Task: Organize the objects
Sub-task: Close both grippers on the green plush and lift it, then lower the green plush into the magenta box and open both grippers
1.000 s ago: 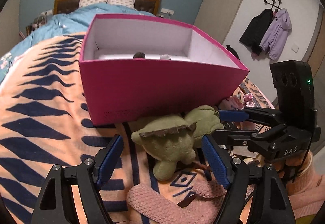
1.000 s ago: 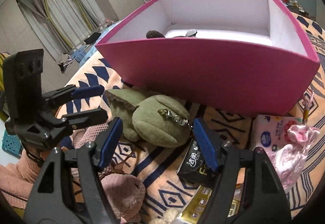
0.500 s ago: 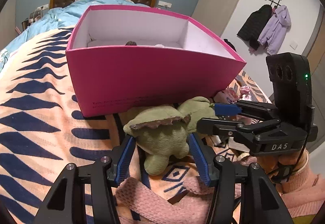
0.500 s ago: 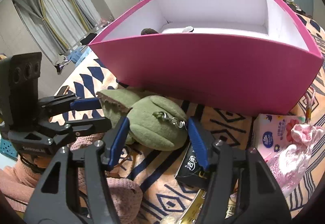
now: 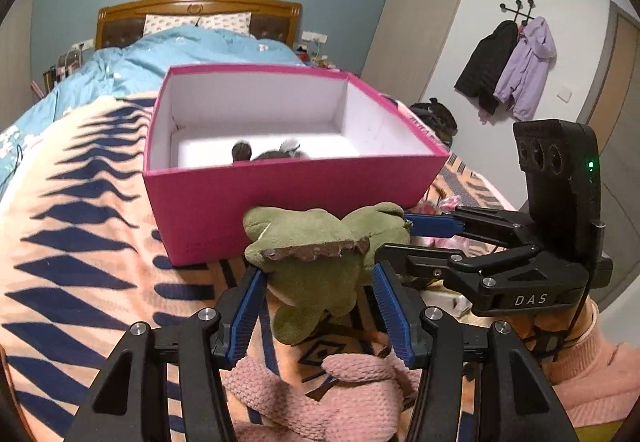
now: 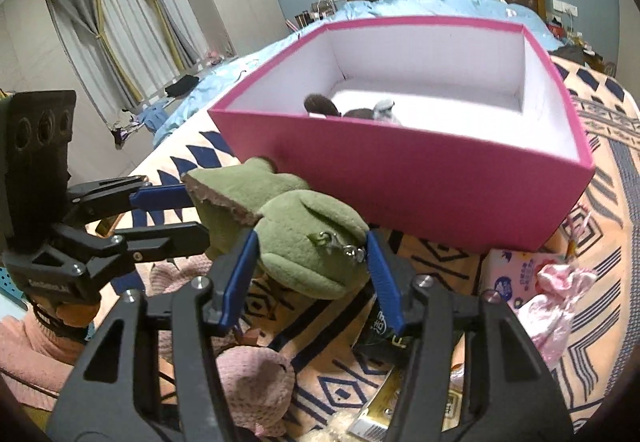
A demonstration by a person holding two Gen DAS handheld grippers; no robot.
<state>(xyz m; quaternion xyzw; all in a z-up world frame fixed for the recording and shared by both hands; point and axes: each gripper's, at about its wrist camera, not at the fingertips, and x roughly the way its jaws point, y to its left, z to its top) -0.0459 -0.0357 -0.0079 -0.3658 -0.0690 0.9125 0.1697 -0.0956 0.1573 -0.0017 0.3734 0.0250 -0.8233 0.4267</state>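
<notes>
1. Pink knitted plush [image 5: 316,390] lies nearest, on patterned blanket [image 5: 80,242].
2. L gripper [image 5: 320,306] & R gripper [image 6: 310,274]: jaws part-closed, both clamping green plush toy [image 5: 316,266], lifted off blanket.
3. Magenta box [image 5: 280,201] just behind, small items inside.

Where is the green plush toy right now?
In both wrist views the green plush toy sits low in the centre, clamped by both grippers, just in front of the pink box.

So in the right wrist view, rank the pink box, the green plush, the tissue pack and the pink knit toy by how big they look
1. Pink box, by far the largest.
2. Green plush.
3. Pink knit toy and tissue pack: unsure, both partly hidden, and the knit toy sits nearer the camera.
</notes>
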